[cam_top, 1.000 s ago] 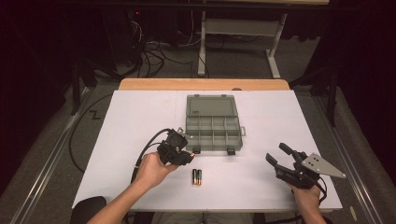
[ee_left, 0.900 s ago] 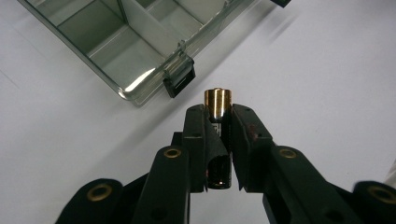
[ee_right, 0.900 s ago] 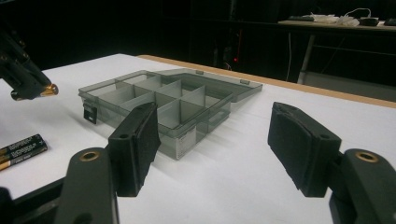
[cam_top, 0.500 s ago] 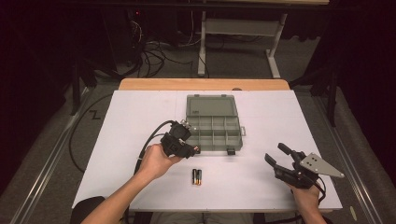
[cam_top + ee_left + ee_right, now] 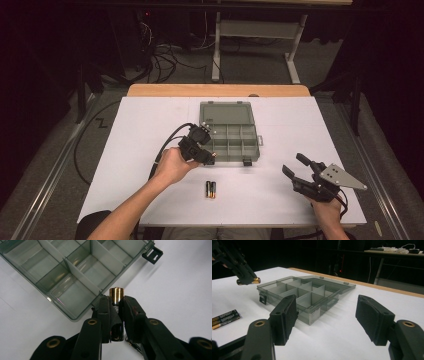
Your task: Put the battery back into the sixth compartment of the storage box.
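- My left hand-held gripper [image 5: 212, 156] has its jaws clamped on a battery [image 5: 116, 295]; in the left gripper view the pads pinch the black body and the brass-coloured end sticks out past the fingertips.
- Just ahead of that battery's tip sits the near corner of the open organiser box [image 5: 229, 145], a grey-green clear case with divided compartments; I read the battery as held above the counter [image 5: 150, 125] beside the box rim, not yet inside a compartment.
- From the right gripper view, the held battery shows at the far left, level with the box's front edge and near its black latch [image 5: 262, 299].
- Two more batteries [image 5: 211, 189] lie side by side on the counter, a little behind and to the right of my left hand-held gripper, between the two hands.
- My right hand-held gripper [image 5: 299, 167] has its jaws spread wide with nothing between them; it rests near the counter's front right, well apart from the box, pointing toward it.
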Demonstrator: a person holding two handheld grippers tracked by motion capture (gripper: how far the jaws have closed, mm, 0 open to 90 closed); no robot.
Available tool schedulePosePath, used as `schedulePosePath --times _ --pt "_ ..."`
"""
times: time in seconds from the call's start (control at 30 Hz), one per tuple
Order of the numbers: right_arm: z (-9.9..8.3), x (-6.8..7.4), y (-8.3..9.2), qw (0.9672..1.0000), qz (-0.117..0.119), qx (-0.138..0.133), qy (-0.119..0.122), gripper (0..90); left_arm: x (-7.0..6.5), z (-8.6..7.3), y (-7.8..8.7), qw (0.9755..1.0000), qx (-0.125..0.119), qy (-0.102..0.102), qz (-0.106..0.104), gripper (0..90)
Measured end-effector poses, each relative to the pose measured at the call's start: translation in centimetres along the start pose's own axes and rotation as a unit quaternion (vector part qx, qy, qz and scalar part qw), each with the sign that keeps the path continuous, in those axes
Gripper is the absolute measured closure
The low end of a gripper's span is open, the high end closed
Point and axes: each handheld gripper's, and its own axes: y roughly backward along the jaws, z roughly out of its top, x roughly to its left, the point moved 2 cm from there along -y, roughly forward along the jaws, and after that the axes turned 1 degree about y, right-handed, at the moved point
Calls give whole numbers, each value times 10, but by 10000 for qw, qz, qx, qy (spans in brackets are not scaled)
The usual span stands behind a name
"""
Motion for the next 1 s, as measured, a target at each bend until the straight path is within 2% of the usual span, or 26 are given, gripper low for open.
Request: schedulePosePath --times 0.13,0.37,0.63,1.0 --pt "0 1 -1 10000 53 3 21 352 1 5 -2 10000 5 19 8 757" --pt "0 1 0 10000 55 -12 21 351 4 20 -6 9998 89 -8 161 756" --pt "1 1 0 10000 54 -36 18 352 6 35 -14 9998 126 7 143 757" --pt "1 1 0 10000 58 -38 28 352 8 51 -28 9995 204 22 240 756"
